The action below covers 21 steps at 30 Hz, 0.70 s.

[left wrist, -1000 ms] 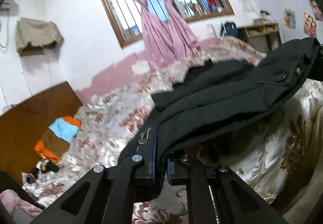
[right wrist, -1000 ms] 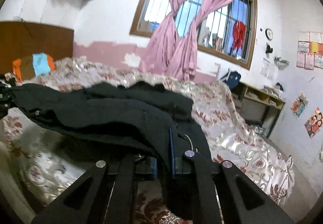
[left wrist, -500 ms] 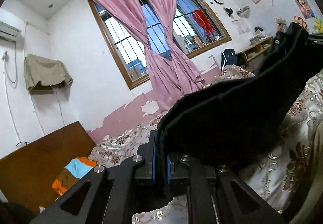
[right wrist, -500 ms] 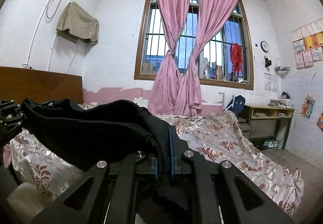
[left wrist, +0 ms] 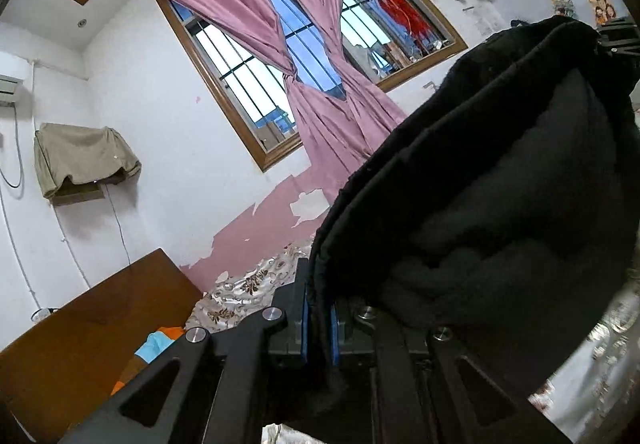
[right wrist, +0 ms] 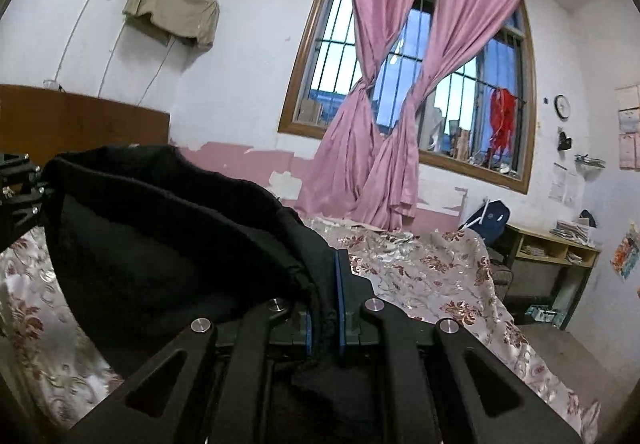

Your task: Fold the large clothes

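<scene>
Plainly we have a pinch at each end: the left gripper [left wrist: 319, 318] has its blue pads [left wrist: 305, 320] closed almost flat on a thick rolled edge of the black garment [left wrist: 500, 203], and the right gripper [right wrist: 325, 318] is closed the same way on the opposite end of that edge [right wrist: 160, 228]. Between the two the cloth hangs in a deep sagging pouch, lifted above the bed [right wrist: 420, 268] — in the right wrist view the other gripper shows at the far left, with the edge running across to it.

We judge it soft, thick and fairly heavy for cloth; it looks fleecy or padded, so it will droop and swing rather than hold a line. The bulky hem gives the pads plenty to bite on, and it should not slip unless only the outer layer is caught. Holding at the two ends of one edge suits a fold.

As for room, the flowered bedspread lies open toward the bed's far edge by the curtains [right wrist: 384, 103], while the headboard [left wrist: 92, 324] closes off one end, with a small pile of orange and blue clothes [left wrist: 154, 348] near that corner. A shelf unit [right wrist: 556, 256] stands beyond the opposite edge.
</scene>
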Available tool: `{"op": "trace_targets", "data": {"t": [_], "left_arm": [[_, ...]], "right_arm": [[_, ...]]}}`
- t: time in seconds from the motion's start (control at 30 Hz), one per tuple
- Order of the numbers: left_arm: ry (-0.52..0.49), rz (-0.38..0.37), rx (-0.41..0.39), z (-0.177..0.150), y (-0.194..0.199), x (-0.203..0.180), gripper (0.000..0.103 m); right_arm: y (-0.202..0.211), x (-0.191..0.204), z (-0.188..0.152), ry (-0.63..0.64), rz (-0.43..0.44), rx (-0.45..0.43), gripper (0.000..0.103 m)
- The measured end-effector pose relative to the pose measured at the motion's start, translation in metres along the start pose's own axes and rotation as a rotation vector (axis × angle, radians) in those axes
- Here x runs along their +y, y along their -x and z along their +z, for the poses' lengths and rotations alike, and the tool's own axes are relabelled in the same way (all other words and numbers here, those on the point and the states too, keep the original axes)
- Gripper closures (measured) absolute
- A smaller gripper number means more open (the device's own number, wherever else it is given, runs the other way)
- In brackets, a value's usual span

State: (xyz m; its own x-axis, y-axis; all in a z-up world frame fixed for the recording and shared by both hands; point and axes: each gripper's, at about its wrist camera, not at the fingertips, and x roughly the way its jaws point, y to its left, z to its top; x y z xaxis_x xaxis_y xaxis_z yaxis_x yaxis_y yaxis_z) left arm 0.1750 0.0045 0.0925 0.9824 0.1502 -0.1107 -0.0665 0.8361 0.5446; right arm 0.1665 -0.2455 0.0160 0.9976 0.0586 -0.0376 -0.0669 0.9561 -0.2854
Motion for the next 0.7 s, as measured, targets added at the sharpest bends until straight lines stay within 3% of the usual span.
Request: {"op": "trace_targets", "data": {"t": [0.27,0.5,0.7], "left_arm": [[0.026,-0.011,0.043,0.001,-0.095,-0.018,0.095],[0.03,-0.034,0.109,-0.019,-0.15,-0.046,0.095],[0.122,-0.11,0.281,-0.037,-0.211,-0.077,0.092]], "right_arm": [[-0.114,-0.003,0.016,0.048,-0.018,0.069,0.096],[-0.197,0.017,-0.003,0.109,-0.067,0.141,0.096],[-0.251,0.028,-0.023,0.094,-0.091,0.22,0.095]]}}
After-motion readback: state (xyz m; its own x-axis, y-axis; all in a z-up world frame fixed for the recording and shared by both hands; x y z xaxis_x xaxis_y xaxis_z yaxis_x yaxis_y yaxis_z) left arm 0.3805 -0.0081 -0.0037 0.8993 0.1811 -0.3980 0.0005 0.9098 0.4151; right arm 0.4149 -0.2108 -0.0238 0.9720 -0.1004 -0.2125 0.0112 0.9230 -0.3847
